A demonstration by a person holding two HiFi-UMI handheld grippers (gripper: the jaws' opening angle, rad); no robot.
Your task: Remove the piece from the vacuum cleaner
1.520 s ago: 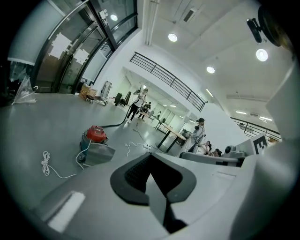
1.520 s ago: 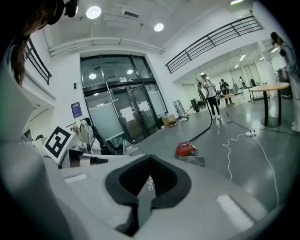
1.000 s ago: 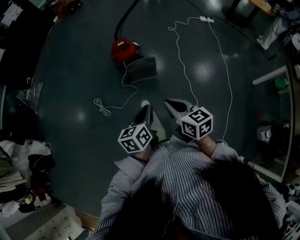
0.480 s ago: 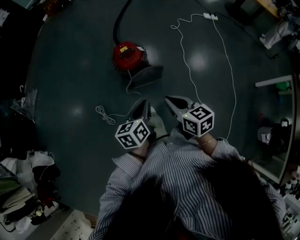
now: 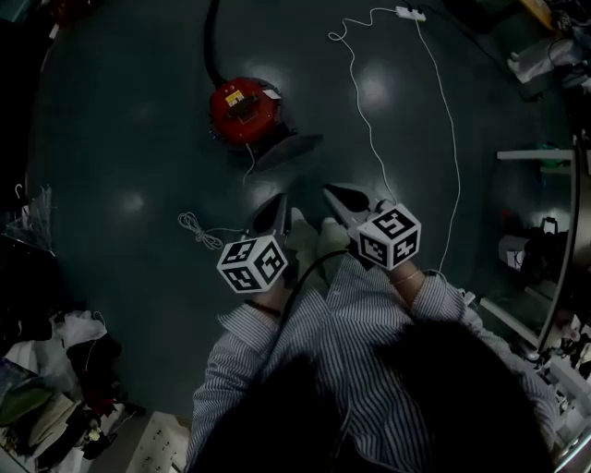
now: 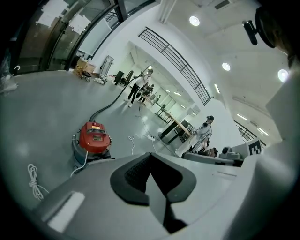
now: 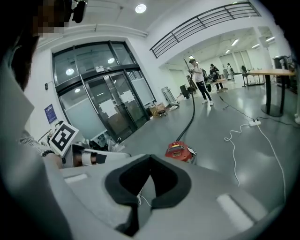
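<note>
Vacuum cleaner [image 5: 242, 113]: one; hand-held grippers [image 5: 277, 203] [image 5: 332, 192]: two

Looking down on a dark, glossy floor [image 5: 120, 148], mirroring ceiling lights as pale spots. Carrying, far and slightly left, a red vacuum cleaner [image 5: 243, 109], with a black hose [image 5: 209, 46] trailing farther off and out of view. Lying just beside the cleaner, on its near-right side, a flat grey piece [image 5: 288, 150]. Running from the cleaner toward the near left, a thin white cord [image 5: 191, 224], ending in a loose coil. Snaking along the right, a long white cable [image 5: 369, 125], reaching a power strip [image 5: 409, 13] at the far edge. Piling up at the near left, a heap of clothes and bags [image 5: 78, 333].
</note>
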